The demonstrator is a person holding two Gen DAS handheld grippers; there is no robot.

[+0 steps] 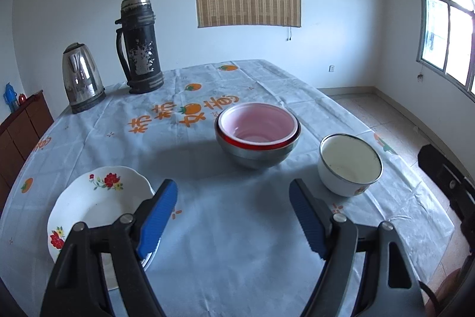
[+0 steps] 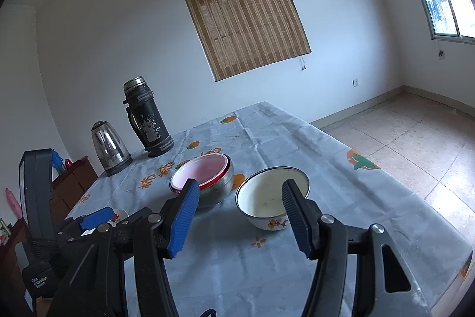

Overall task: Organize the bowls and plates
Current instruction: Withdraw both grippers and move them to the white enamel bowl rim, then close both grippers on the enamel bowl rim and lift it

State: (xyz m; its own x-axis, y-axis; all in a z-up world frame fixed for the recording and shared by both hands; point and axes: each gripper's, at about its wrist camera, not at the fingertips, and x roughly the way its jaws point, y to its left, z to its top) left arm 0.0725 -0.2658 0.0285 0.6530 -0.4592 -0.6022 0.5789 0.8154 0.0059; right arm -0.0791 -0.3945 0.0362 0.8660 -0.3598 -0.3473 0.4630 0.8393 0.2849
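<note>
A pink bowl with a red rim (image 1: 257,124) sits nested in a steel bowl (image 1: 256,155) mid-table. To its right stands a white enamel bowl (image 1: 349,164) with a dark rim. A white flowered plate (image 1: 95,198) lies at the near left, partly hidden by my left finger. My left gripper (image 1: 233,192) is open above bare cloth, nothing between its blue pads. In the right wrist view my right gripper (image 2: 239,192) is open too, hovering short of the enamel bowl (image 2: 267,198) and the nested bowls (image 2: 204,177). The left gripper's body (image 2: 71,228) shows at that view's left.
A steel kettle (image 1: 81,77) and a black thermos (image 1: 139,45) stand at the table's far left corner. The table's right edge (image 1: 415,186) drops to a tiled floor. A dark wooden cabinet (image 1: 22,127) stands left of the table.
</note>
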